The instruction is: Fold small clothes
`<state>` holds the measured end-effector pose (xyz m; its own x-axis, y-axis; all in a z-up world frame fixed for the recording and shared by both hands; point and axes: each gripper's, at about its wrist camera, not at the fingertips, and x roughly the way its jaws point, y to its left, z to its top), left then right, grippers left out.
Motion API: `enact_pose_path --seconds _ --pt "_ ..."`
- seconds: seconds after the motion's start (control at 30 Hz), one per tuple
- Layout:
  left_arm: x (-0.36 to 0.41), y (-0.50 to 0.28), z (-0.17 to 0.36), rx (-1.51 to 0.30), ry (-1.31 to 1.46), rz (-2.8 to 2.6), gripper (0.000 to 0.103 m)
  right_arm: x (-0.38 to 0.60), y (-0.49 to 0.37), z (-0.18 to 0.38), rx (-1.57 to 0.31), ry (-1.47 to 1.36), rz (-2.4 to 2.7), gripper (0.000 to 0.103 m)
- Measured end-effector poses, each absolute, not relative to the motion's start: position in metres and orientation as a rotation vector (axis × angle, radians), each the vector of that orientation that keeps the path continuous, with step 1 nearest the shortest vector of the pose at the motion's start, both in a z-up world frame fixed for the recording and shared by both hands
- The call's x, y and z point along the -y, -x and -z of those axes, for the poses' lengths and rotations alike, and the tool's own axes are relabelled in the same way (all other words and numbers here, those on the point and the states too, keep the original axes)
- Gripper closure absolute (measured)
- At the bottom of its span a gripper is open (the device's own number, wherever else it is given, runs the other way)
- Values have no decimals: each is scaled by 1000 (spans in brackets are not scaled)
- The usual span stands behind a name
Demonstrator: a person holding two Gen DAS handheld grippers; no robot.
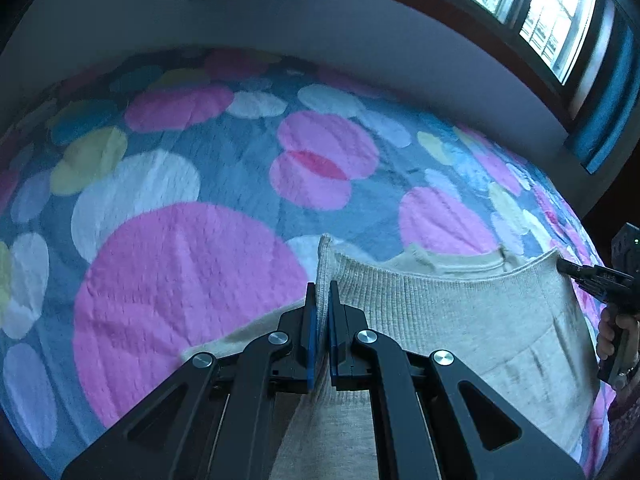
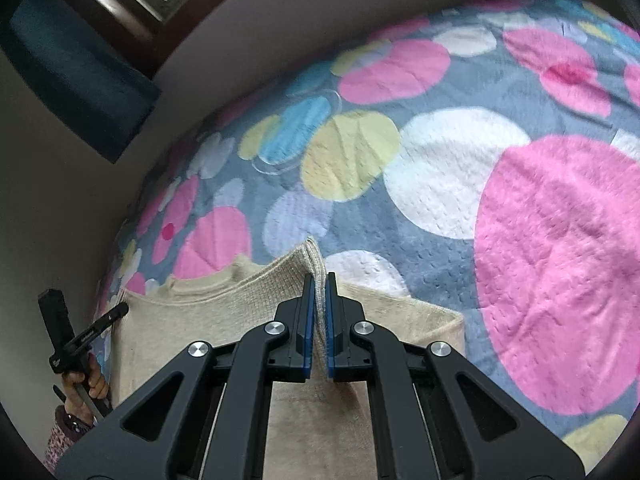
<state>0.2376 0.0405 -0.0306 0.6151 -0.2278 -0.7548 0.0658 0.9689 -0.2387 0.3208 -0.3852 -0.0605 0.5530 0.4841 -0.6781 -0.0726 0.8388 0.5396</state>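
A fleece blanket (image 1: 168, 184) printed with large pink, white, yellow and blue circles on a grey ground is seen spread across most of both views, filling the middle and upper part of each frame. A plain wall (image 1: 360, 40) is seen behind it. A window (image 1: 552, 28) with a dark frame is found at the upper right of the left wrist view and at the upper left of the right wrist view, with a teal curtain (image 2: 76, 76) hung beside it.

A beige knitted sweater (image 1: 460, 312) is held up over the blanket in the lower centre and lower right of the left wrist view, and in the lower left and lower centre of the right wrist view. Its ribbed hem is stretched between the two tools, and its neckline lies beyond that on the blanket. A sleeve is seen trailing at the lower left of the left wrist view.

The left gripper (image 1: 323, 292) is closed on one corner of the ribbed hem, with the knit pinched between its blue pads. The right gripper (image 2: 319, 284) is likewise clamped on the opposite corner, the fabric being folded between its pads. Each tool is also seen from the other camera at the frame edge, gripped by a hand (image 2: 86, 384) below which a patterned sleeve cuff (image 2: 60, 432) is visible.
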Motion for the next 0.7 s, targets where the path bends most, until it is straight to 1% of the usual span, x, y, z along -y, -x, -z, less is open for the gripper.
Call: enact_pose_path --seconds 0.2,0.47,0.5,0.53,0.57,0.63,0.67,0.7 --pt "-52 -235 52 -926 237 160 98 383 -332 86 -976 -499 -335 99" --pt "-53 -241 56 -940 262 181 98 391 -334 93 -976 -575 -365 99" --pt "-54 -241 55 -941 268 187 98 394 -333 94 -978 -597 -369 99" --pt "-55 -240 53 -941 273 190 95 396 -332 93 -979 -617 -369 98" --pt "-55 -239 50 -939 274 187 95 399 -329 91 -978 -639 -367 94" --pt "-57 -232 43 -925 275 178 93 401 -321 83 -967 -655 -369 91" --pt "-57 -226 37 -914 271 171 92 402 -314 76 -955 -656 -377 87" --pt "-57 -223 34 -910 271 169 85 403 -308 71 -944 -657 -385 84"
